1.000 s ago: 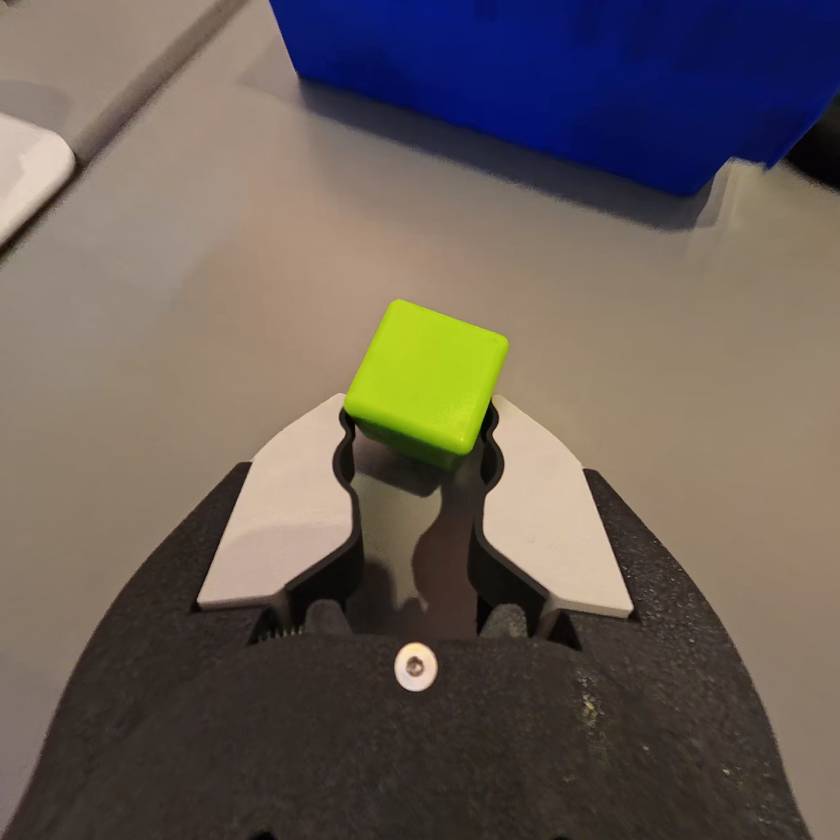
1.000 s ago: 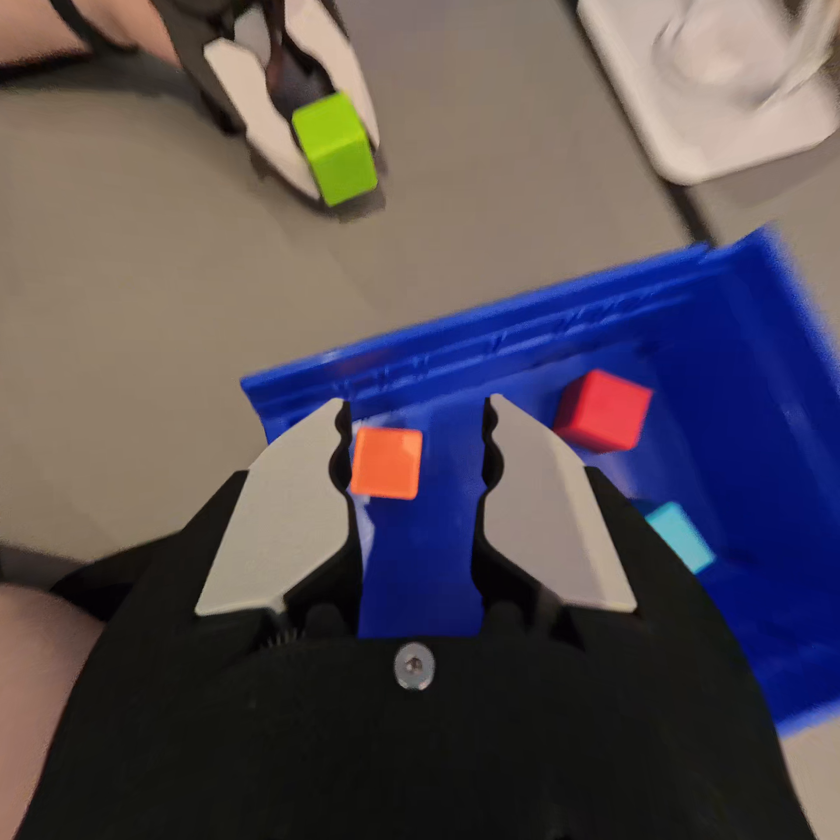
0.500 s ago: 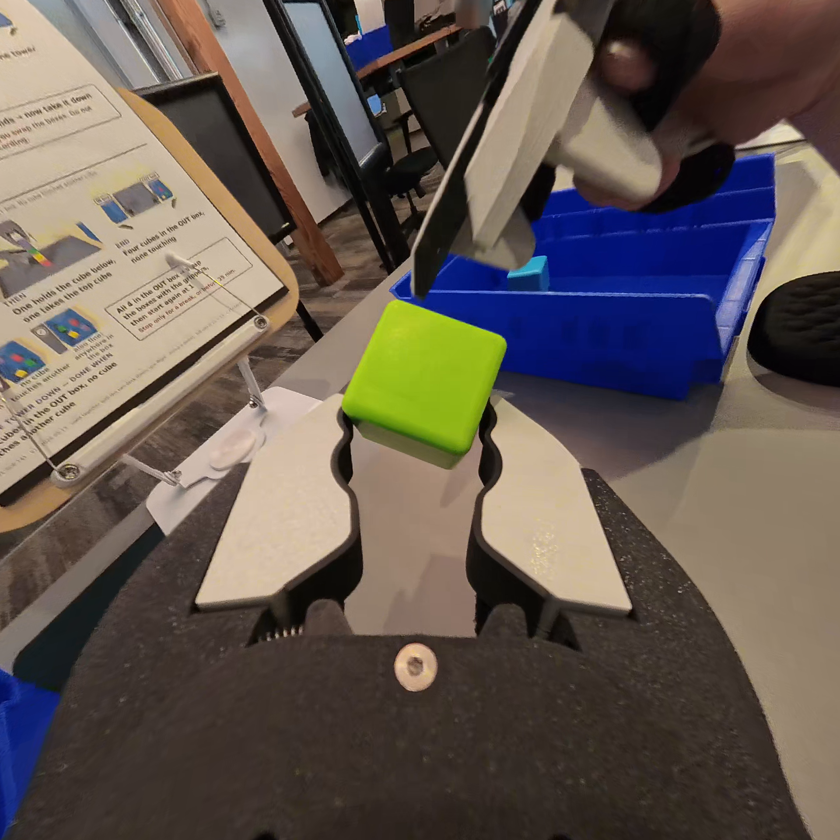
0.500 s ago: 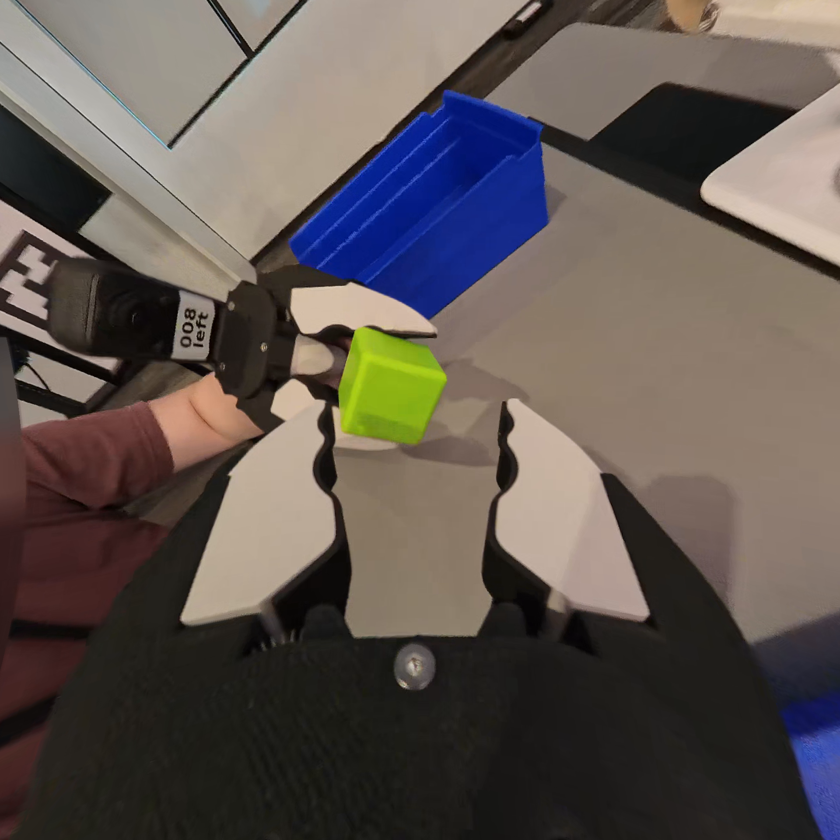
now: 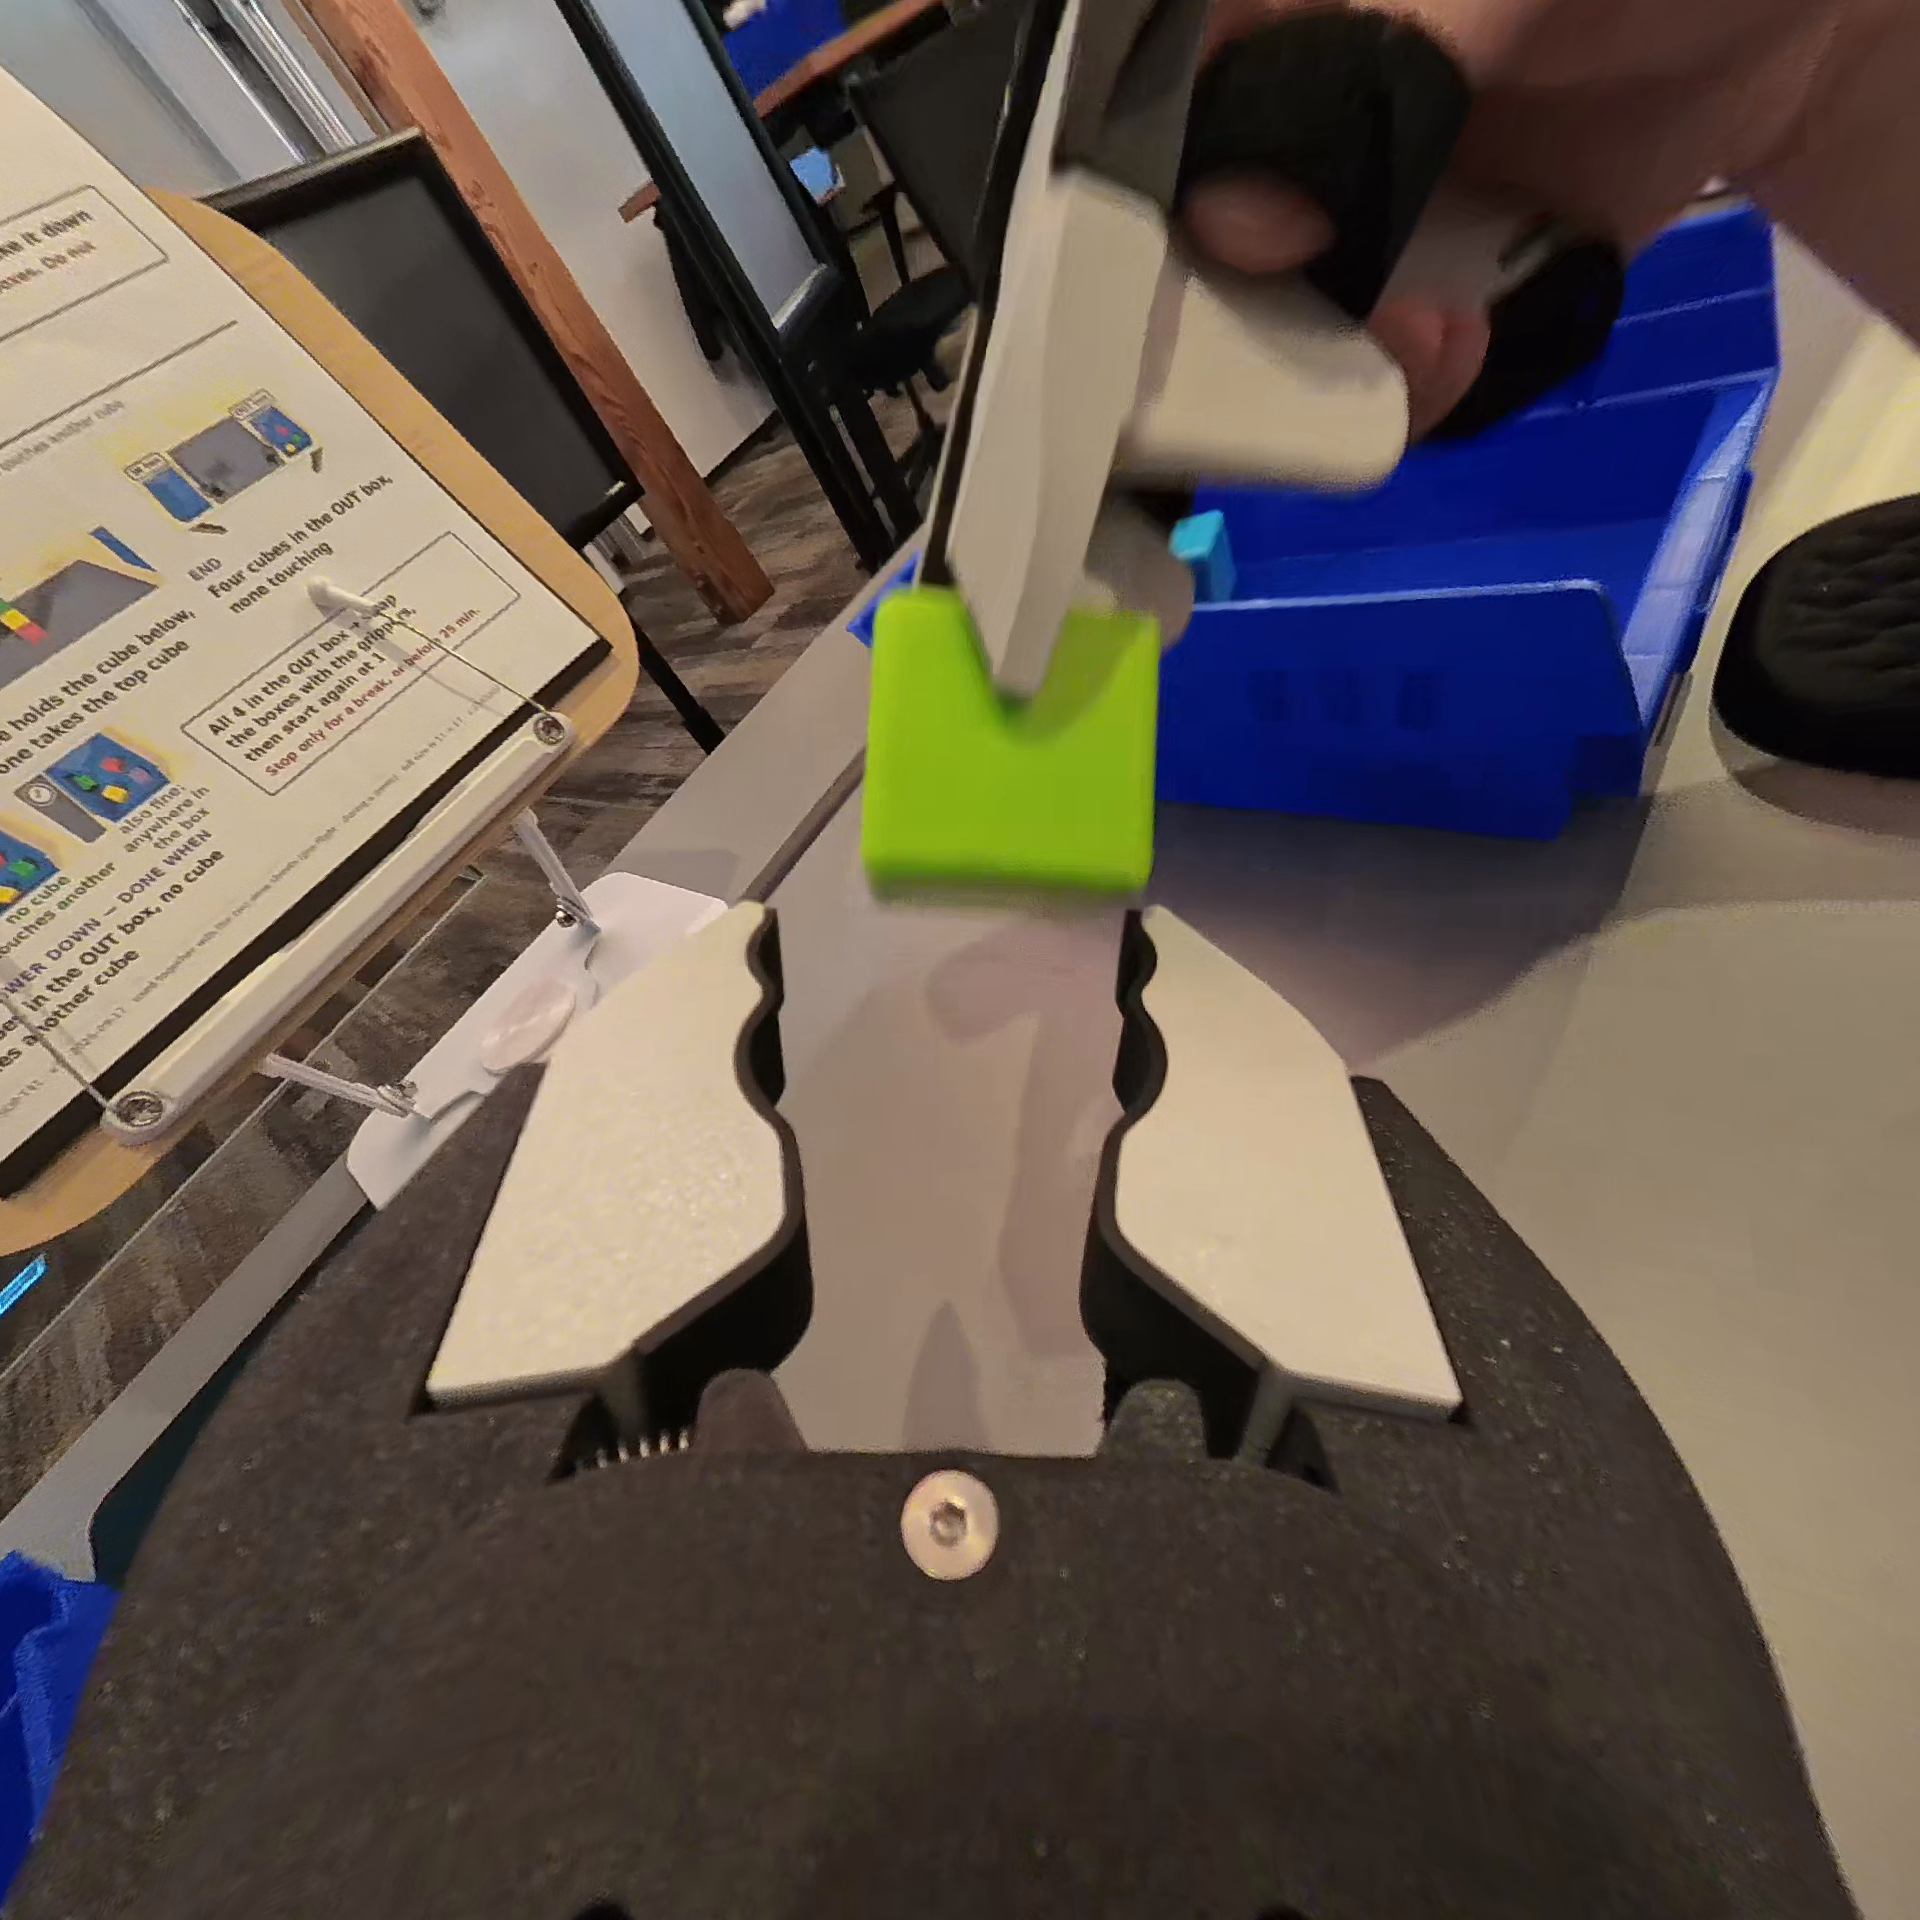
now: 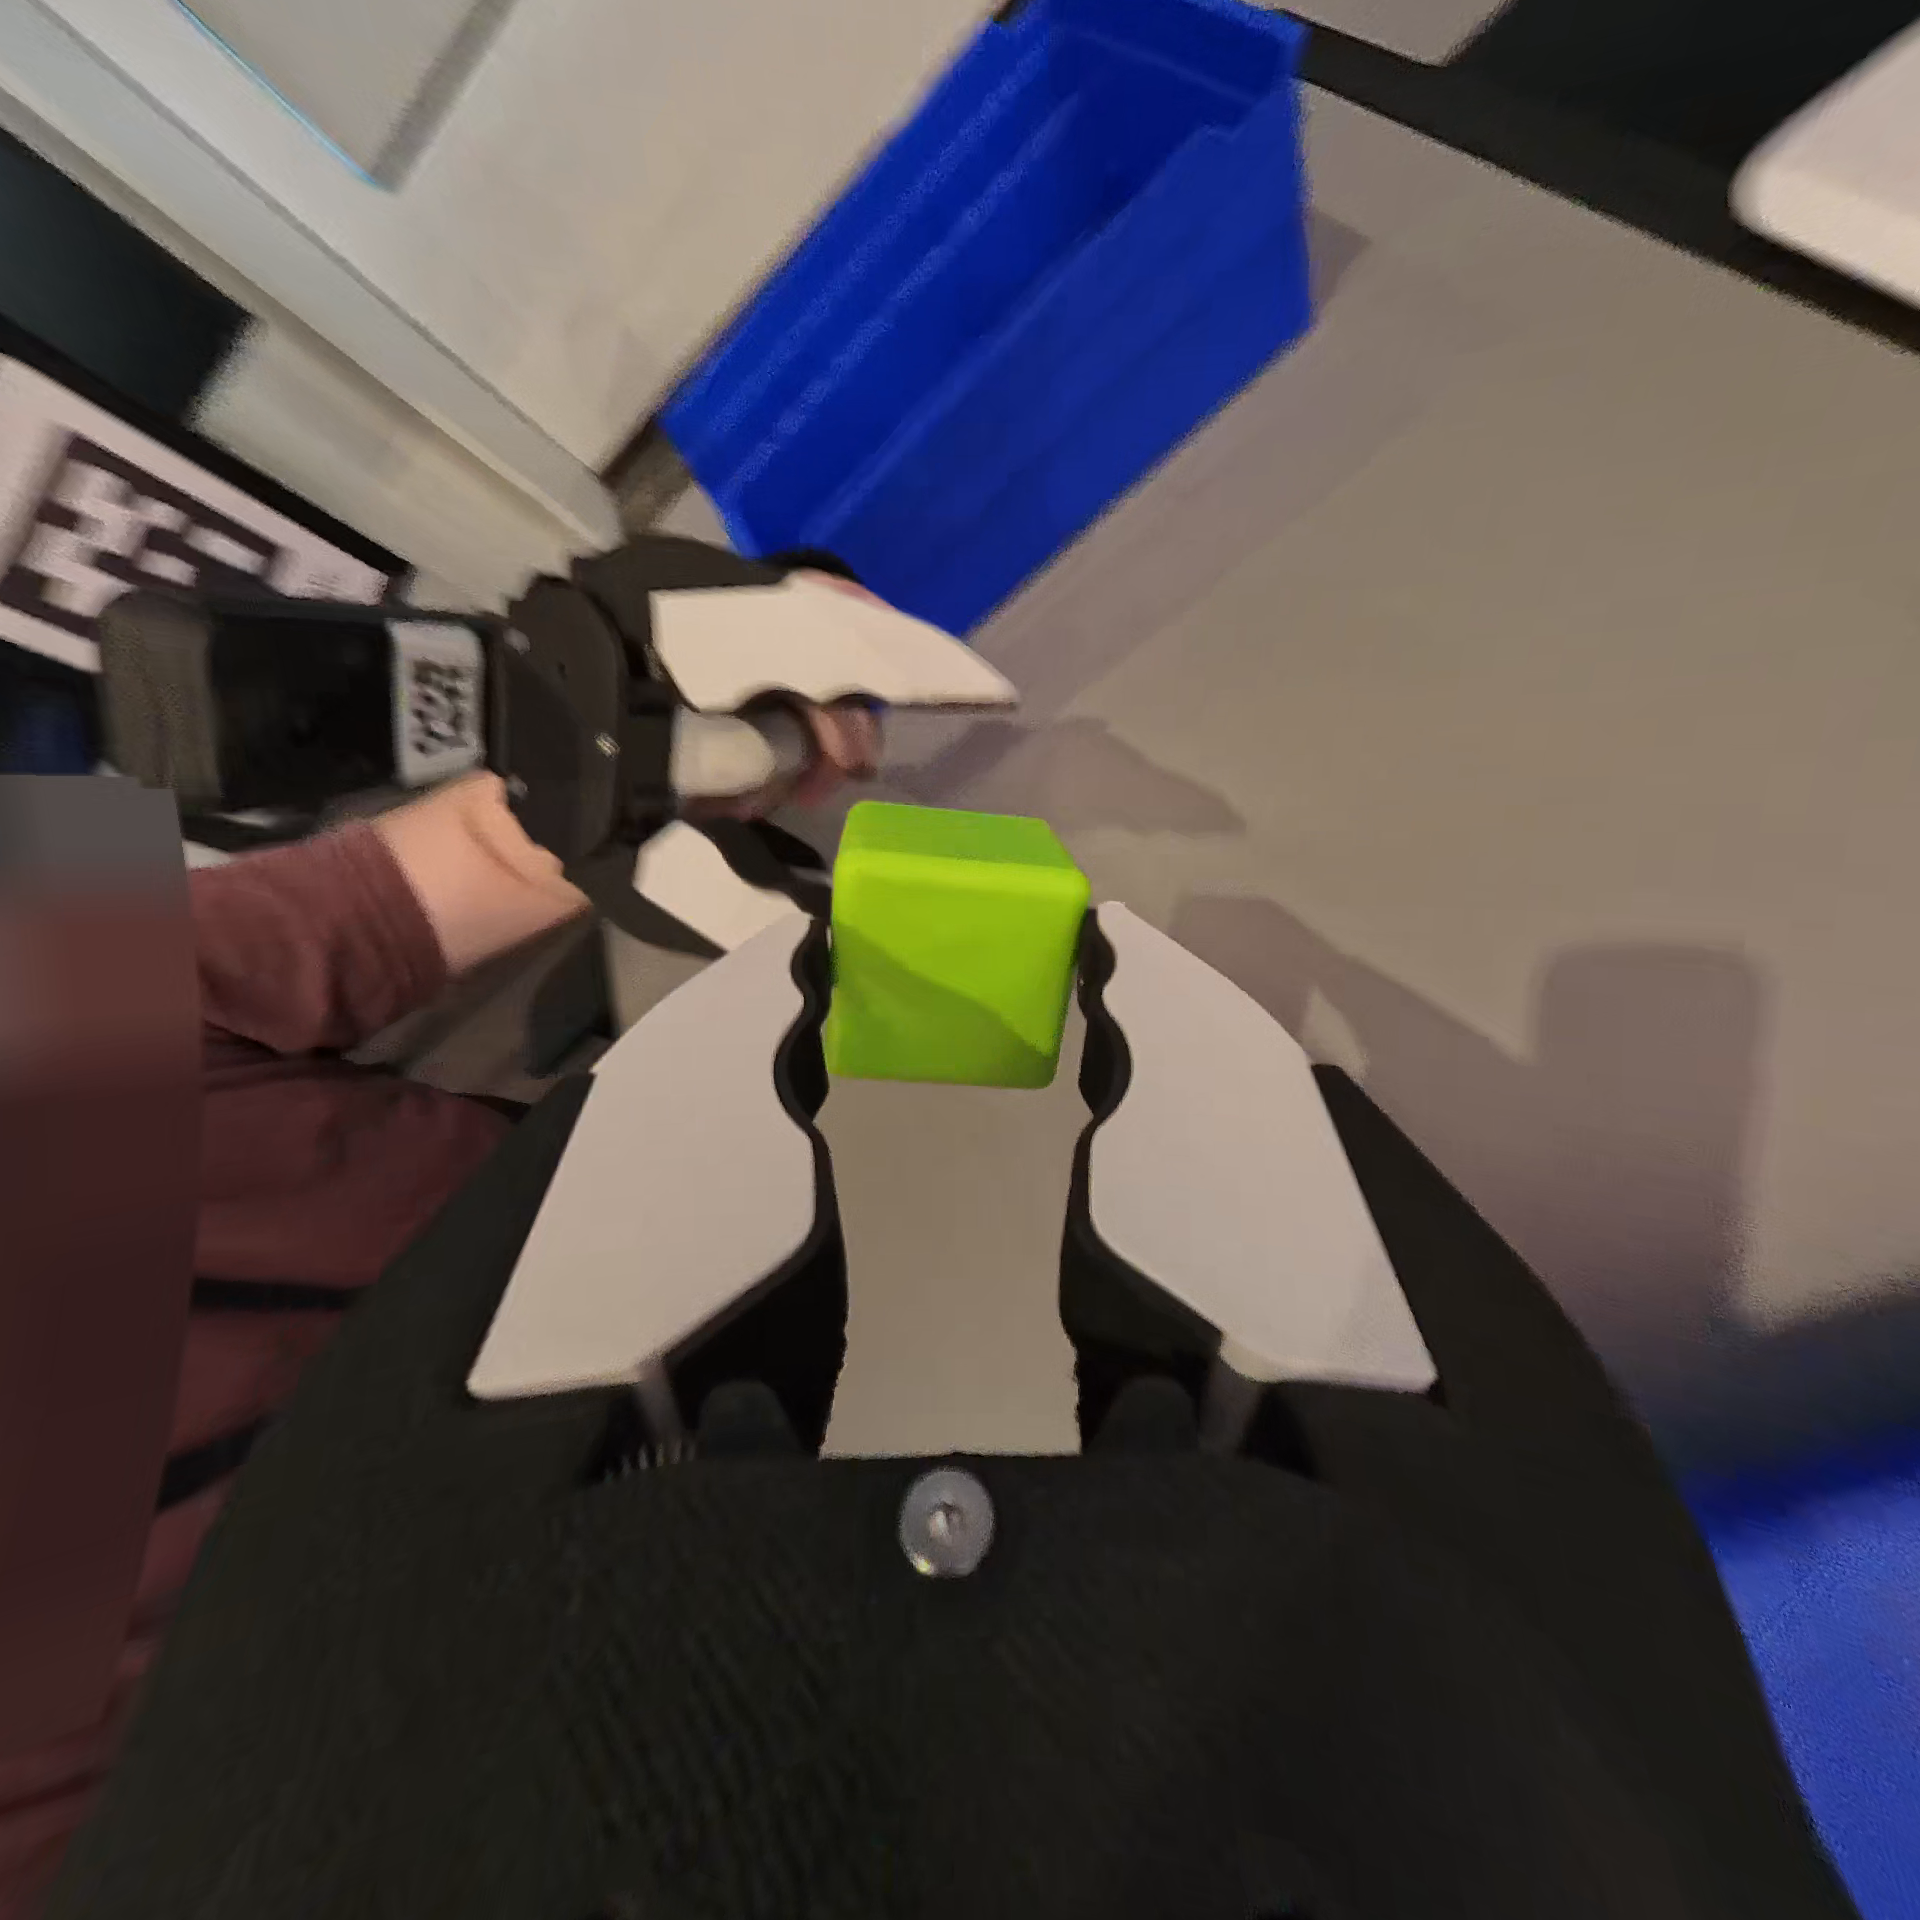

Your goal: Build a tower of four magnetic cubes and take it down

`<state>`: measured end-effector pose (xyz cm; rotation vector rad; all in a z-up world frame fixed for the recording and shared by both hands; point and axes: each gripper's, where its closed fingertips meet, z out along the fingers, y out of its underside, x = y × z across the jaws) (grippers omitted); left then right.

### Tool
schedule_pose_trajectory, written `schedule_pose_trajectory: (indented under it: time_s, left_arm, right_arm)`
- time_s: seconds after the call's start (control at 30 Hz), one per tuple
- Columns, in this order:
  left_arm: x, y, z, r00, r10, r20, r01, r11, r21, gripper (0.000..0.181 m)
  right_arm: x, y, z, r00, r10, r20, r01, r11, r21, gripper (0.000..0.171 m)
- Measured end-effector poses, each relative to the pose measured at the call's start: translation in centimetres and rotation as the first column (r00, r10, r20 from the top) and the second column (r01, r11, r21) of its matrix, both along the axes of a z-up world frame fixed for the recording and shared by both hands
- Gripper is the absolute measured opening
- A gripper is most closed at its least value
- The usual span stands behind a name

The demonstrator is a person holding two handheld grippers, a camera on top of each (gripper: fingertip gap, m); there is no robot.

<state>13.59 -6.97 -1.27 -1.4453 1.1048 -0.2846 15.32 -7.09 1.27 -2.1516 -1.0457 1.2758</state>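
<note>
Passing from one tool to the other, the lime-green cube (image 6: 951, 951) now sits between the tips of the right gripper (image 6: 954, 961), whose fingers press both its side faces and carry it in the air above the grey table (image 6: 1558, 727). In the left wrist view the same cube (image 5: 1008, 769) hangs just beyond the left gripper (image 5: 948, 966), with a clear gap between it and those fingertips (image 5: 717, 966); half a second ago it was clamped there. The left gripper's jaws stand apart and hold nothing, and from the right wrist view it appears just behind the cube, fingers spread, held by a hand (image 6: 488, 862) in a dark red sleeve.

The handover reads as complete: the right gripper comes down onto the cube from above and has the only grip on it. No tower is visible on the table, so the build seems to be at its start, with this cube likely the base.

Farther out, a blue bin (image 5: 1455, 707) stands on the table behind the cube with a light-blue cube (image 5: 1200, 551) showing over its wall. A second blue bin (image 6: 1039, 312) lies beyond the left gripper; its contents cannot be seen. An instruction board (image 5: 260, 623) on a stand leans off the table's left edge.
</note>
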Motion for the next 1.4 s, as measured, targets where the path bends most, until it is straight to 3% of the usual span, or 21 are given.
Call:
schedule_pose_trajectory:
  time_s: [0.1, 0.13, 0.2, 0.27, 0.3, 0.43, 0.7, 0.77, 0.87, 0.97, 1.1, 1.17, 1.3, 1.4]
  left_arm:
    - [0.1, -0.2, -0.3, 1.000, -0.005, -0.013, 0.005, 1.000, -0.028, 0.060]
    - [0.1, -0.2, -0.4, 1.000, -0.008, -0.018, 0.007, 0.999, -0.046, 0.059]
    - [0.0, -0.1, -0.5, 1.000, -0.010, -0.023, 0.008, 0.997, -0.082, 0.060]
    - [-0.1, -0.1, -0.5, 1.000, -0.014, -0.018, 0.012, 0.995, -0.104, 0.060]
    - [-0.1, -0.1, -0.5, 1.000, -0.020, -0.021, 0.017, 0.994, -0.111, 0.060]
    - [-0.4, -0.1, 0.0, 1.000, -0.014, -0.027, 0.011, 0.994, -0.106, 0.059]
    - [-1.7, 0.4, 1.1, 1.000, 0.016, -0.008, -0.017, 0.994, -0.110, 0.061]
    - [-2.4, 0.8, 1.8, 0.999, 0.046, -0.002, -0.046, 0.993, -0.106, 0.065]
    - [-4.8, 1.5, 4.2, 0.993, 0.114, 0.018, -0.112, 0.990, -0.085, 0.066]
    - [-9.8, 2.9, 6.8, 0.964, 0.265, 0.008, -0.263, 0.959, -0.101, 0.065]
    - [-19.8, 4.1, 8.3, 0.858, 0.512, -0.038, -0.508, 0.836, -0.207, 0.069]
    - [-25.7, 4.3, 8.2, 0.770, 0.634, -0.071, -0.629, 0.736, -0.252, 0.071]
    - [-37.5, 3.9, 6.6, 0.522, 0.840, -0.144, -0.834, 0.469, -0.290, 0.069]
    - [-42.1, 3.2, 3.6, 0.459, 0.865, -0.202, -0.844, 0.353, -0.404, 0.069]
  right_arm:
    - [7.7, 1.5, -1.0, 0.947, -0.172, 0.270, 0.134, 0.979, 0.154, 0.047]
    - [11.3, 2.0, -2.1, 0.884, -0.259, 0.390, 0.201, 0.962, 0.184, 0.047]
    - [19.2, 2.3, -5.1, 0.662, -0.387, 0.642, 0.333, 0.919, 0.211, 0.047]
    - [24.7, 1.4, -8.1, 0.478, -0.368, 0.797, 0.426, 0.891, 0.156, 0.047]
    - [26.0, 0.9, -9.4, 0.448, -0.325, 0.833, 0.455, 0.885, 0.100, 0.047]
    - [28.2, 0.5, -12.6, 0.389, -0.218, 0.895, 0.477, 0.879, 0.007, 0.047]
    - [29.6, 0.0, -14.2, 0.313, -0.157, 0.937, 0.490, 0.871, -0.018, 0.047]
    - [29.3, 0.2, -13.4, 0.346, -0.198, 0.917, 0.495, 0.869, 0.001, 0.047]
    - [29.5, 1.9, -10.1, 0.363, -0.379, 0.851, 0.496, 0.852, 0.168, 0.047]
    - [31.1, 4.3, -5.5, 0.340, -0.633, 0.695, 0.555, 0.732, 0.395, 0.051]
    - [34.5, 6.1, -4.3, 0.279, -0.782, 0.557, 0.707, 0.560, 0.432, 0.055]
    - [35.8, 5.9, -6.0, 0.266, -0.758, 0.595, 0.736, 0.558, 0.383, 0.056]
    - [36.0, 5.5, -9.6, 0.319, -0.672, 0.669, 0.758, 0.604, 0.245, 0.057]
    - [35.8, 5.6, -11.3, 0.330, -0.633, 0.701, 0.762, 0.616, 0.197, 0.051]
